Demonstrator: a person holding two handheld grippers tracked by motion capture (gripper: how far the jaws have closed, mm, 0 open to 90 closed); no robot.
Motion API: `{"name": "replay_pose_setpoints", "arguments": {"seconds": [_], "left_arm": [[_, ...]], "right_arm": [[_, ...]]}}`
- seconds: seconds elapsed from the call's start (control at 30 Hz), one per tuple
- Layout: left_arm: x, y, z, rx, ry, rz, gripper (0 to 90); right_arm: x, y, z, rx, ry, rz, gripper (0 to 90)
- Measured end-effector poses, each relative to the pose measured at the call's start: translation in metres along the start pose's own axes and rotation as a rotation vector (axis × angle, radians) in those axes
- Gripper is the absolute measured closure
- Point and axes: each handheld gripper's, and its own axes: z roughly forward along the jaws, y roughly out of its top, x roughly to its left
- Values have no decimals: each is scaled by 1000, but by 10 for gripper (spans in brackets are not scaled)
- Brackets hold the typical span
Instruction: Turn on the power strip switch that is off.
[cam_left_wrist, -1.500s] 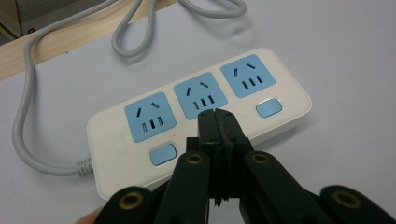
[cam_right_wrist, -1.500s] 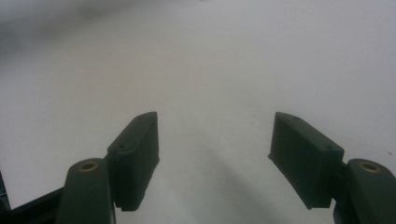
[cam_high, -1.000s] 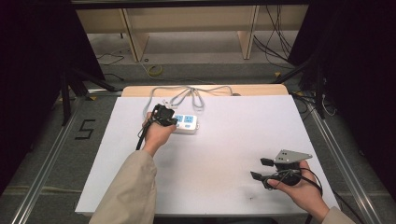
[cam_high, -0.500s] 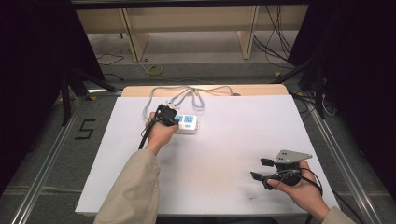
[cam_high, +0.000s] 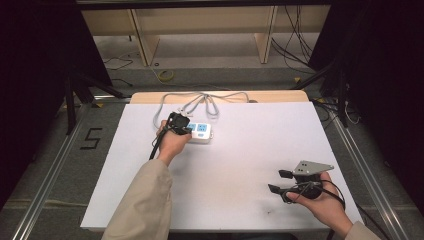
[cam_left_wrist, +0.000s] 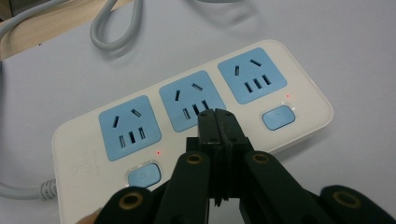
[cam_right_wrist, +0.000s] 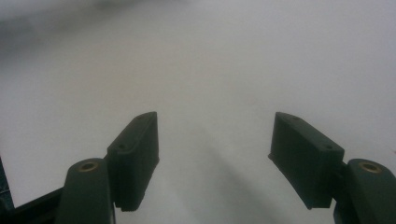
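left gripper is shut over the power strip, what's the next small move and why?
Probably ease the left gripper straight down. Its jaws are shut and sit just below the middle socket of the power strip, where that socket's switch would lie; the switches at either end show, the middle one is hidden. The right gripper rests open, far off.

Glossy white plastic power strip with blue sockets, on matt white table.
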Motion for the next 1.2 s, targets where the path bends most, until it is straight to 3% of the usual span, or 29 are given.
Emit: {"name": "replay_pose_setpoints", "arguments": {"seconds": [1.2], "left_arm": [[-1, 3, 2, 19, -4, 6, 900]], "right_arm": [[1, 0, 1, 4, 2, 0, 328]]}}
